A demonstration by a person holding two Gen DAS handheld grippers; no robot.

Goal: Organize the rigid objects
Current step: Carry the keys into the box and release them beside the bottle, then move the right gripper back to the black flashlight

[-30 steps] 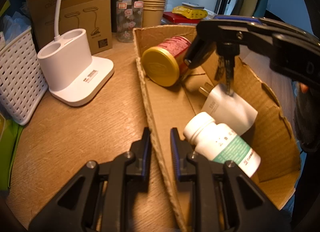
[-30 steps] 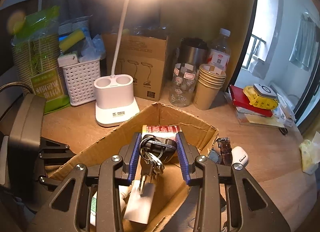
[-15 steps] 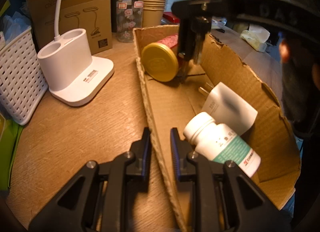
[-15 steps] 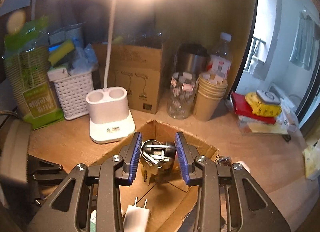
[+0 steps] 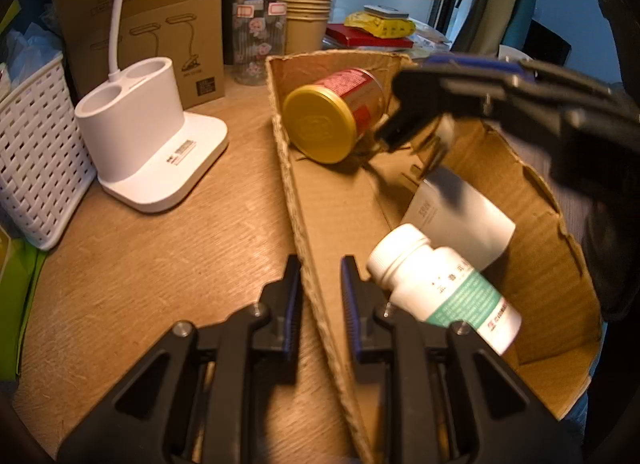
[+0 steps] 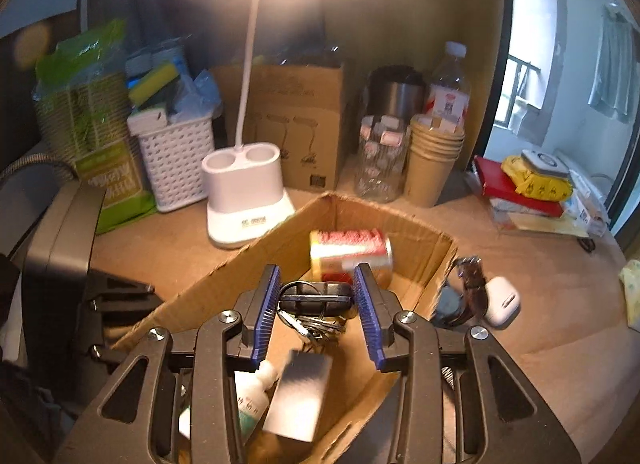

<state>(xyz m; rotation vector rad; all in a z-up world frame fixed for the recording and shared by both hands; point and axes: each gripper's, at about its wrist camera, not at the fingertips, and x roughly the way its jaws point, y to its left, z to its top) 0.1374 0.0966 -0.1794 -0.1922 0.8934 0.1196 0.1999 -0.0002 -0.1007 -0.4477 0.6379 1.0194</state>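
Note:
An open cardboard box lies on the wooden table. In it are a red can with a gold lid, a white pill bottle and a white charger plug. My left gripper is shut on the box's near wall. My right gripper hovers inside the box, jaws open, with a black car key and key bunch lying between and just under the pads.
A white lamp base and a white basket stand left of the box. A watch and a white earbud case lie right of it. Paper cups, a jar and a carton stand behind.
My right gripper carried the keys down into the box by the can and opened its jaws, letting them go. The left gripper has not moved.

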